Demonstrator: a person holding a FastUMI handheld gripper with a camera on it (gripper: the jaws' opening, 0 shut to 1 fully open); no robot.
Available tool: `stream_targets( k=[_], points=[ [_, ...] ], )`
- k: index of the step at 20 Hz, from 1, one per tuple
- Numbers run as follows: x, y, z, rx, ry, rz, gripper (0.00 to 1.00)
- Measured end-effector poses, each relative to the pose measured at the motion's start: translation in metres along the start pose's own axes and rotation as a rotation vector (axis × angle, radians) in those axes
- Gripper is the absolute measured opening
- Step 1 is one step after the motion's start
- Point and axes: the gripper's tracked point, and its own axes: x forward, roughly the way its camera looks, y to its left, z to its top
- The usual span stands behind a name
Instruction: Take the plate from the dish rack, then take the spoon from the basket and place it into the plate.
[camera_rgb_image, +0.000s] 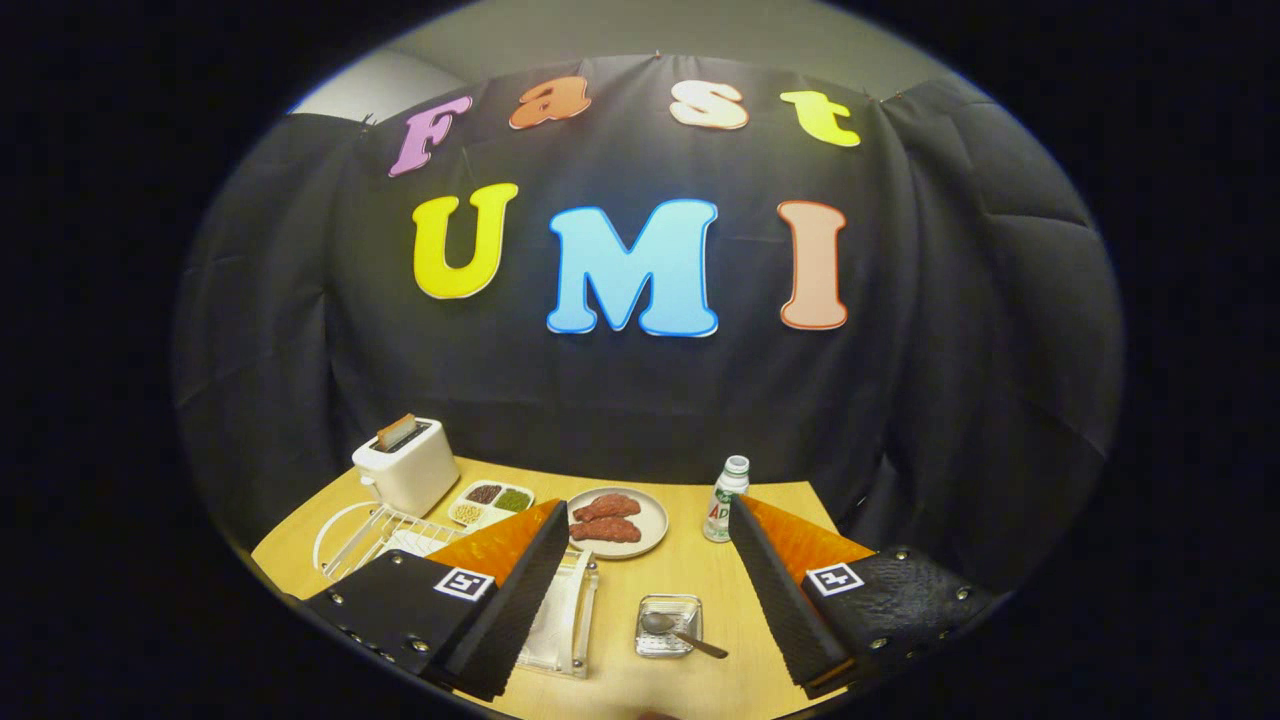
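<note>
The table (700, 585) spreads below the gripper (650, 560), whose fingers stand wide apart holding nothing, ready to reach; the dish rack (375, 535) with its plate (330, 535) lies beyond the left finger, while the spoon (675, 630) rests in its basket (668, 625) between them.

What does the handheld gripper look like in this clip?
The gripper has two wedge-shaped jaws with ribbed inner faces, each bearing a square fiducial tag and small rivets on a textured base. They stand open, empty, with the spoon lying between them.
</note>
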Motion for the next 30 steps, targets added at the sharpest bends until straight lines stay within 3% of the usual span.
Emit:
stream_targets(
  k=[4, 9, 13, 18, 20, 22, 24, 26, 27, 28, 30],
  points=[
    [0.019, 0.042, -0.038, -0.006, 0.219, 0.07, 0.98],
    [0.039, 0.078, -0.06, -0.02, 0.366, 0.052, 0.98],
    [0.054, 0.102, -0.077, -0.051, 0.442, -0.003, 0.97],
    [0.079, 0.11, -0.104, -0.04, 0.531, -0.135, 0.97],
    [0.089, 0.104, -0.11, -0.068, 0.537, -0.192, 0.83],
    [0.094, 0.094, -0.116, -0.109, 0.544, -0.262, 0.83],
    [0.098, 0.089, -0.125, -0.119, 0.565, -0.31, 0.77],
    [0.102, 0.091, -0.132, -0.102, 0.582, -0.324, 0.61],
    [0.104, 0.094, -0.13, -0.079, 0.572, -0.331, 0.39],
    [0.104, 0.096, -0.131, -0.062, 0.566, -0.337, 0.28],
    [0.104, 0.102, -0.129, -0.062, 0.559, -0.341, 0.24]
  ],
)
